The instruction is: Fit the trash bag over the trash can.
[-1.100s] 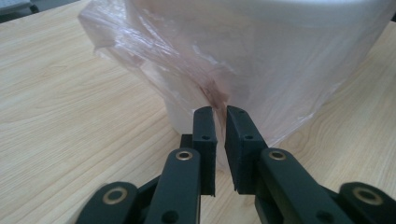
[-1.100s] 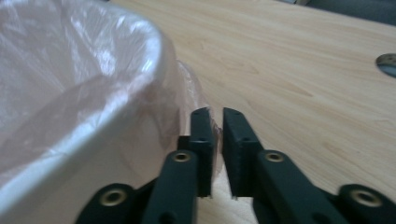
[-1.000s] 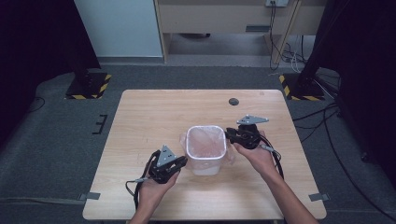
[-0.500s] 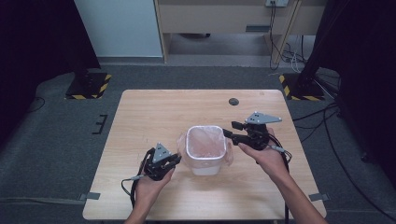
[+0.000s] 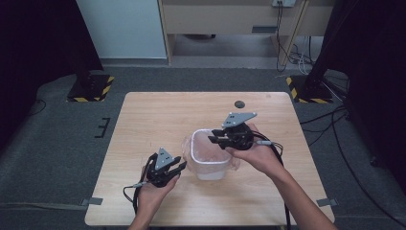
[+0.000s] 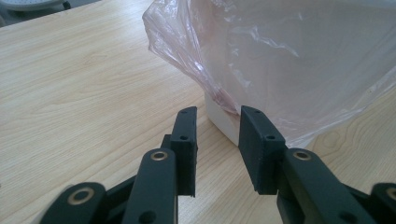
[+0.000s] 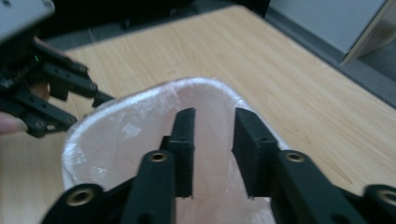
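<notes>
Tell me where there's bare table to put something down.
The far left of the table, beyond the left gripper, is bare wood. The near right corner is bare too. The middle is crowded: the bag-lined bin, both grippers, and the right gripper over the bin's rim.

light: even, table (image 5: 158,115) bright, surroundings dark | shadows: soft | blur: right gripper view slightly soft
</notes>
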{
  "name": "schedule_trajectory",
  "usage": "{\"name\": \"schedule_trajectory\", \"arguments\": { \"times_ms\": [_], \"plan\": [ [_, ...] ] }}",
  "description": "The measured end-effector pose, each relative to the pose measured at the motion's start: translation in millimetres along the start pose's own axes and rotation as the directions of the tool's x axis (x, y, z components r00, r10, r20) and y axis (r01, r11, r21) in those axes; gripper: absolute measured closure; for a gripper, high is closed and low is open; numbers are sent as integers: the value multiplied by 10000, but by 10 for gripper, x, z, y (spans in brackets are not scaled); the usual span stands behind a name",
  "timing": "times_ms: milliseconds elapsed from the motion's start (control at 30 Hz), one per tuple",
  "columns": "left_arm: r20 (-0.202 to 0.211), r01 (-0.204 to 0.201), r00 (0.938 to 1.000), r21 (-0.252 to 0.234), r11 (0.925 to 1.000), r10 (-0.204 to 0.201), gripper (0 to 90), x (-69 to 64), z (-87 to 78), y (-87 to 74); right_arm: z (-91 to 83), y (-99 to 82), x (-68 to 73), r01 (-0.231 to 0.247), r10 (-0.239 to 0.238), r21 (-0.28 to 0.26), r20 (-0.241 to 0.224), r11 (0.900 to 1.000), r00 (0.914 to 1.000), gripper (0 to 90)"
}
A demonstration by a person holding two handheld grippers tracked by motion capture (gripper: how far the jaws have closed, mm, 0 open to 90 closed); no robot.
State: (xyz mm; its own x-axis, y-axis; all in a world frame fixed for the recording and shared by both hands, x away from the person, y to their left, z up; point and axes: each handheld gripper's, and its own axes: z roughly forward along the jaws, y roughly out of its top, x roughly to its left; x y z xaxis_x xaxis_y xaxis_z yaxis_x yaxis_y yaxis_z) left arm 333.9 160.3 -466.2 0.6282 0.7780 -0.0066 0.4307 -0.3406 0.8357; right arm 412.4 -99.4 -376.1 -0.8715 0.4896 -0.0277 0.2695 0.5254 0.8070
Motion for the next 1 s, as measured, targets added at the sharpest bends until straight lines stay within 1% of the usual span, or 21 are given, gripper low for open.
{"name": "schedule_trajectory", "arguments": {
  "times_ms": [67,133,200,267,333,400,467,567,667,733,800,867,900,967,1000],
  "plan": [
    [1,0,10000,-5,10000,0,672,-2,-3,1,87,27,21,284,-279,578,-104,9979,9996,792],
    [-8,-12,10000,-33,10000,12,672,-5,-8,2,165,35,42,591,-576,1160,-163,9915,9982,821],
    [-6,-2,10000,-56,10000,2,671,-4,-11,4,227,26,51,823,-795,1585,-238,9839,9965,834],
    [-16,9,10000,-60,10000,-9,668,-1,-13,5,264,10,71,865,-801,1941,-403,9772,9960,815],
    [-31,8,10000,-65,10000,-9,666,0,-14,6,295,-10,101,958,-857,2264,-542,9693,9948,747],
    [-49,17,10000,-74,10000,-18,661,1,-16,6,310,-19,129,1014,-890,2355,-627,9666,9941,623],
    [-64,32,10000,-87,10000,-32,657,-1,-17,8,315,-16,140,948,-814,2349,-660,9674,9945,530],
    [-97,32,9999,-116,9999,-33,650,-3,-20,11,328,-15,152,850,-689,2378,-751,9676,9948,446],
    [-117,26,9999,-102,9999,-27,647,2,-16,10,336,-21,171,717,-546,2450,-759,9669,9956,402],
    [-87,43,10000,-91,9999,-43,647,-3,-10,8,342,-24,179,718,-559,2426,-718,9675,9958,402],
    [-40,16,10000,-80,10000,-16,646,-18,-9,8,338,-13,166,689,-562,2263,-621,9716,9965,424],
    [12,-15,10000,-68,10000,15,646,-38,-1,9,328,-1,139,775,-683,2126,-507,9741,9964,487],
    [41,-32,10000,-48,10000,33,646,-48,5,10,329,1,127,881,-798,2069,-484,9744,9956,498],
    [112,-78,9999,-9,10000,79,645,-69,23,12,343,6,110,1089,-1019,2128,-439,9710,9938,498],
    [134,-96,9999,0,10000,96,643,-80,31,13,355,2,103,1115,-1044,2164,-441,9699,9936,485]
  ]
}}
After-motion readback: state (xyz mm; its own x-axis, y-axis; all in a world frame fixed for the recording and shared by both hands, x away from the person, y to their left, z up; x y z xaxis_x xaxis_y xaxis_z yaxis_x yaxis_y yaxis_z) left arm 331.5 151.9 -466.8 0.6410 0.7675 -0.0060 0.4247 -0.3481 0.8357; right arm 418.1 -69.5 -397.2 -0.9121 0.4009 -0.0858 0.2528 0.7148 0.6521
